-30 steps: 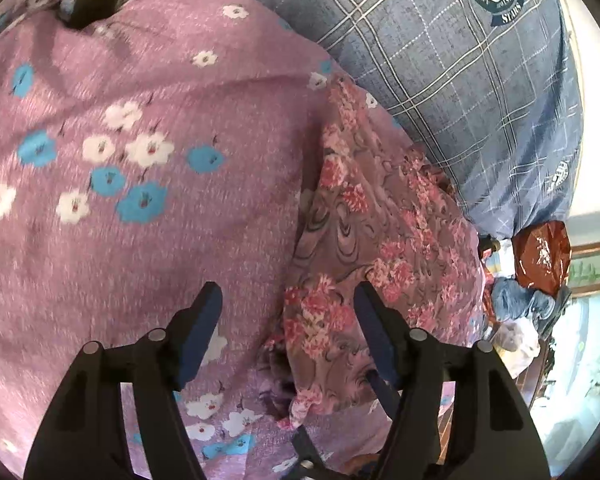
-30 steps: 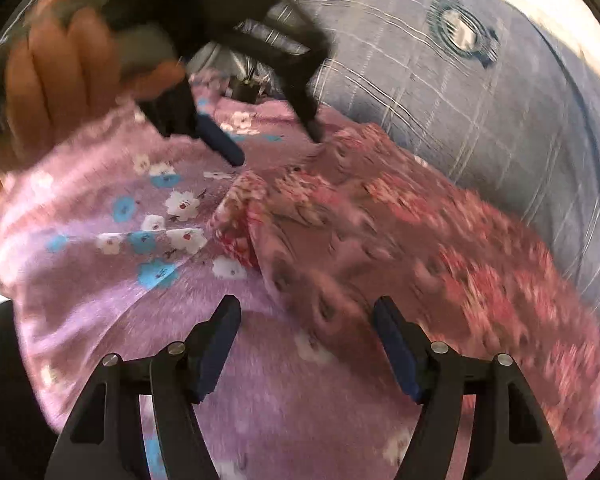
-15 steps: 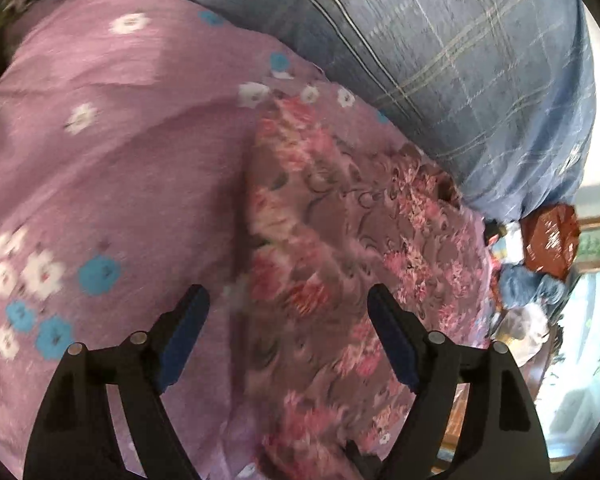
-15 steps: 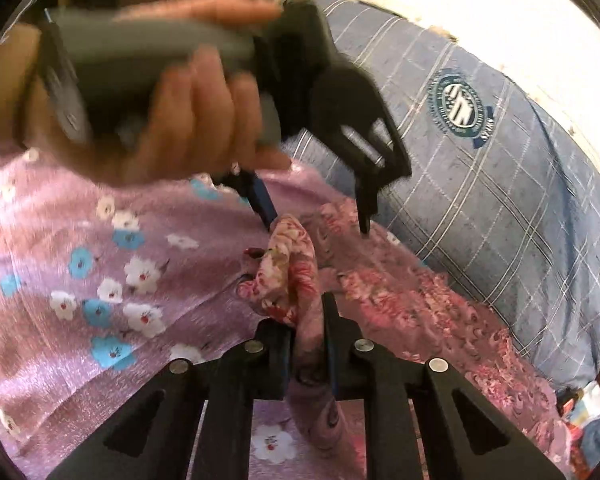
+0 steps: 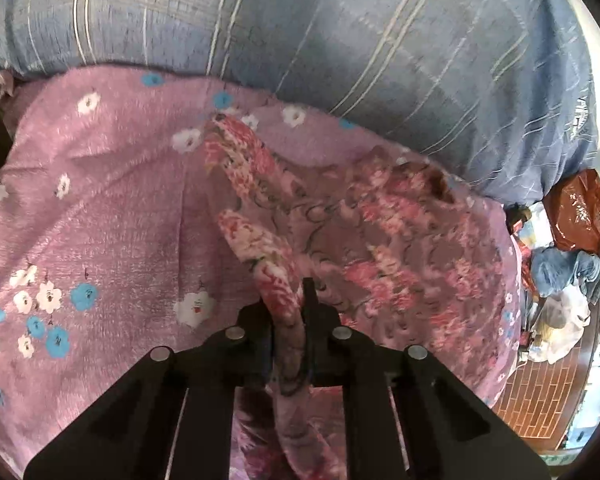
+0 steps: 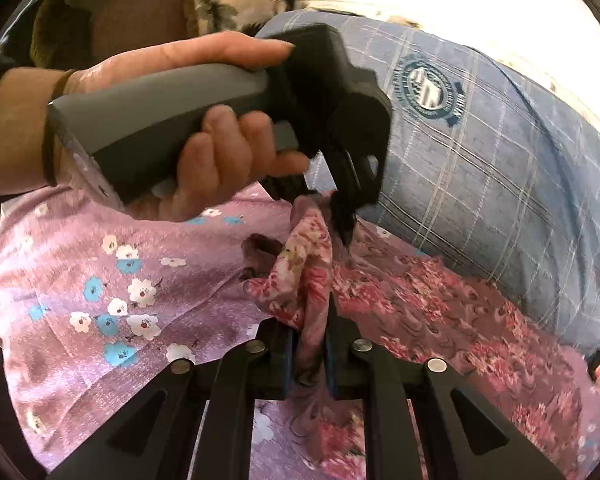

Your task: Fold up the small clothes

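Observation:
A small mauve garment with pink and red flowers (image 5: 380, 232) lies crumpled on a purple flowered bedsheet (image 5: 100, 208). My left gripper (image 5: 288, 300) is shut on one bunched edge of it. My right gripper (image 6: 308, 336) is shut on another bunched edge of the garment (image 6: 308, 276), which rises between its fingers. In the right wrist view the person's hand holds the left gripper (image 6: 340, 208) just above that same fold, its fingers pinching the cloth. The rest of the garment (image 6: 460, 320) trails off to the right.
A blue checked pillow (image 5: 380, 48) with a round emblem (image 6: 426, 88) lies behind the garment. The purple sheet (image 6: 100, 280) covers the bed to the left. Bags and bundled cloth (image 5: 568, 240) sit beyond the bed's right edge, over a brick-pattern floor (image 5: 540, 392).
Both grippers went from open to shut on the flowered garment, the right first, then the left. The left gripper moved in over the fold and the cloth is now lifted between them.

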Available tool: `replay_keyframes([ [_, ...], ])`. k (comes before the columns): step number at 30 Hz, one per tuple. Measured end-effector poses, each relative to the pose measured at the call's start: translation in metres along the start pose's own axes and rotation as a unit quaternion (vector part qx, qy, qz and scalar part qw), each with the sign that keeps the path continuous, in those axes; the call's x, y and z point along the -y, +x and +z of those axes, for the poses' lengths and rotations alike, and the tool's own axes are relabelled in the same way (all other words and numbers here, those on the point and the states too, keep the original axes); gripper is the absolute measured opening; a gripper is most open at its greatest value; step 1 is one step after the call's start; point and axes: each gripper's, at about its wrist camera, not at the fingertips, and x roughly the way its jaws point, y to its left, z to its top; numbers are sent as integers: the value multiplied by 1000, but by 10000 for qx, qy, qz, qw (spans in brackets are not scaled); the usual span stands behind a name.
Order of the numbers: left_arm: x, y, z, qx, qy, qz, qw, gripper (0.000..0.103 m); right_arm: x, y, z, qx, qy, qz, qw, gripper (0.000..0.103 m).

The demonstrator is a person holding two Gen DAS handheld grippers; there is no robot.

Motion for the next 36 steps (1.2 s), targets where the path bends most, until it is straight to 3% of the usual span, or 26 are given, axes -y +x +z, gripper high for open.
replay_keyframes([
  [11,86,-20,-1,426,384,343,9978,8,69,-37,-16,233,1165,93,9929,11],
  [20,178,-3,-6,463,877,566,9935,8,134,-72,-42,519,2055,132,9772,10],
  [28,276,48,-15,233,1437,481,9882,8,215,-99,-97,639,3264,106,9430,9],
  [36,350,127,-32,-248,1886,639,9797,8,279,-117,-165,644,4337,30,8987,9],
])
